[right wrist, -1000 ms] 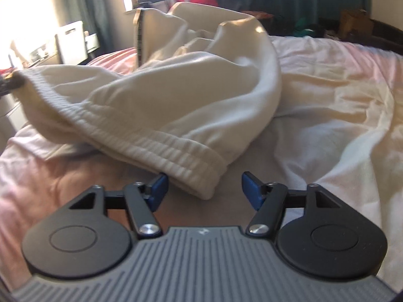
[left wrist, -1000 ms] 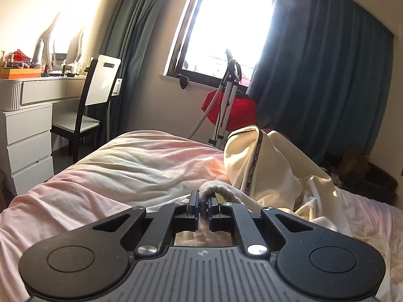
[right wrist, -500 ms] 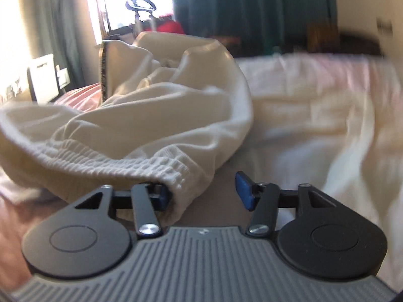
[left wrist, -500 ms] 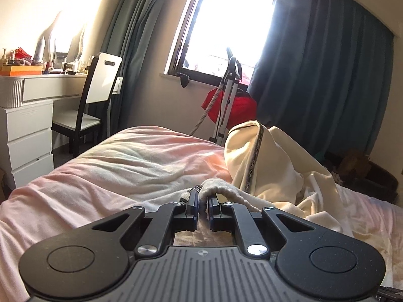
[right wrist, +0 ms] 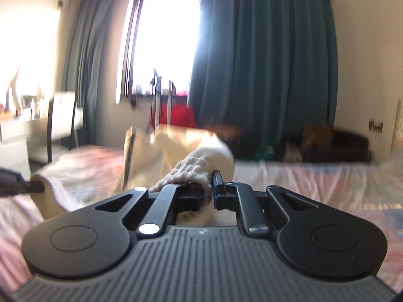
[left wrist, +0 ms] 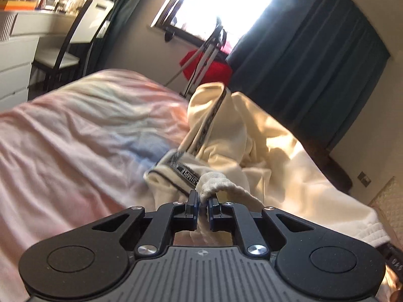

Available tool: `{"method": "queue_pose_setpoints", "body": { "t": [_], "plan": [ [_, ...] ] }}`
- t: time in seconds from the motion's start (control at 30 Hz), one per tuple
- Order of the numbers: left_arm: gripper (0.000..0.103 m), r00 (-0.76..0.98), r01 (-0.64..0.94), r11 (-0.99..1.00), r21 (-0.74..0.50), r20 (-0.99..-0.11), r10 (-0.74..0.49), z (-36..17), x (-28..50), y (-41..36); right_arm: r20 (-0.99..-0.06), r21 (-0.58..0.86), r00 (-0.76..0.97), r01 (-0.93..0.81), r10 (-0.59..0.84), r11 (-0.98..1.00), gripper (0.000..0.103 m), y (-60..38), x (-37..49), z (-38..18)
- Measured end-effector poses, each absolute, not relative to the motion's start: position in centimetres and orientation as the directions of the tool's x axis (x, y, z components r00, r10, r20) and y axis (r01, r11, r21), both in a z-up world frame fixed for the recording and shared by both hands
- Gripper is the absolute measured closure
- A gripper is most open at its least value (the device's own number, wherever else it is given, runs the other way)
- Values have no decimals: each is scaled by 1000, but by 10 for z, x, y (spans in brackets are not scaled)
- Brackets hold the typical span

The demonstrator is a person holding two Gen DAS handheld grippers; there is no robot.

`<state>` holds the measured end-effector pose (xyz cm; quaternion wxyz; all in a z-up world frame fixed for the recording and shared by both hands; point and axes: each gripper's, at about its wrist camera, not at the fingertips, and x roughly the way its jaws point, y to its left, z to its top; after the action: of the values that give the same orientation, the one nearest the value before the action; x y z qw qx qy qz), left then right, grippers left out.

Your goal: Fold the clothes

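Observation:
A cream pair of sweatpants [left wrist: 254, 136] with a dark printed side stripe [left wrist: 206, 125] lies bunched on the pink bed [left wrist: 75, 136]. My left gripper [left wrist: 203, 202] is shut on the ribbed waistband [left wrist: 216, 182], which bulges up between its fingers. In the right wrist view my right gripper [right wrist: 207, 191] is shut on another part of the ribbed waistband [right wrist: 194, 166], lifted above the bed [right wrist: 314, 183]. The left gripper's tip [right wrist: 22, 187] shows at the far left of that view, holding the band's other end.
A white dresser [left wrist: 15, 58] and a chair [left wrist: 73, 40] stand left of the bed. Under the bright window [left wrist: 221, 5] stands a red object with a metal frame [left wrist: 209, 63]. Dark teal curtains [right wrist: 264, 70] hang behind, with a dark low sofa [right wrist: 340, 146] at the right.
My right gripper closed on the waistband's end and rose, tilting up toward the window. My left gripper kept its hold and rolled, lifting its end of the waistband.

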<state>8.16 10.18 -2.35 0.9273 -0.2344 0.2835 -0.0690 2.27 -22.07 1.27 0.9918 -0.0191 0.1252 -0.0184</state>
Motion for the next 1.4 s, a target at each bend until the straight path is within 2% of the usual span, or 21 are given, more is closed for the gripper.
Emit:
{"method": "queue_pose_setpoints", "body": {
  "t": [0.13,0.17,0.2,0.23,0.27,0.3,0.4,0.43,0.47,0.53,0.63,0.8,0.9,0.97,1.07,1.17,1.3,1.4],
  "plan": [
    [91,736,-58,887,-459,-619,-273,-48,68,100,-585,73,811,45,6,996,88,-251,42,-33],
    [89,718,-66,893,-445,-643,-267,-53,65,101,-649,103,761,62,20,993,86,-257,46,-44],
    [81,711,-72,890,-450,-649,-271,-53,63,103,-682,145,731,90,33,985,86,-262,47,-53],
    [73,705,-79,886,-457,-654,-274,-52,62,105,-687,199,725,114,55,973,86,-268,45,-55],
    [53,699,-85,882,-463,-659,-278,-51,60,108,-687,251,722,135,78,959,84,-274,43,-57],
    [39,695,-94,874,-477,-659,-286,-51,59,111,-677,299,729,145,103,943,81,-279,41,-55],
    [22,700,-128,818,-560,-635,-326,-53,56,124,-645,412,747,163,161,896,66,-291,38,-52],
    [20,702,-139,798,-587,-626,-338,-54,55,128,-637,435,751,165,173,885,54,-294,38,-52],
    [20,705,-150,776,-613,-617,-351,-55,55,133,-628,457,756,167,185,873,42,-297,37,-51],
    [19,710,-171,730,-662,-596,-375,-56,53,141,-610,502,765,170,208,848,34,-304,36,-50],
    [18,706,-192,668,-719,-574,-415,-62,56,148,-580,566,778,173,240,806,34,-314,34,-49],
    [18,695,-211,634,-744,-570,-439,-72,67,148,-525,659,802,170,286,733,34,-330,31,-45],
    [18,674,-194,660,-726,-587,-448,-76,75,139,-503,643,815,130,288,754,34,-329,33,-40],
    [18,656,-180,699,-692,-614,-439,-79,80,129,-494,635,818,109,293,765,20,-329,37,-40],
    [20,649,-156,740,-655,-632,-423,-84,86,118,-549,621,785,151,288,770,20,-328,52,-59],
    [26,653,-152,769,-621,-647,-394,-90,93,111,-618,609,733,216,286,763,20,-327,72,-84],
    [42,707,-155,786,-598,-623,-335,-91,99,110,-668,593,689,264,282,760,21,-318,92,-108],
    [61,710,-161,802,-575,-632,-310,-90,105,108,-669,595,678,245,303,765,24,-306,101,-115]
  ]
}}
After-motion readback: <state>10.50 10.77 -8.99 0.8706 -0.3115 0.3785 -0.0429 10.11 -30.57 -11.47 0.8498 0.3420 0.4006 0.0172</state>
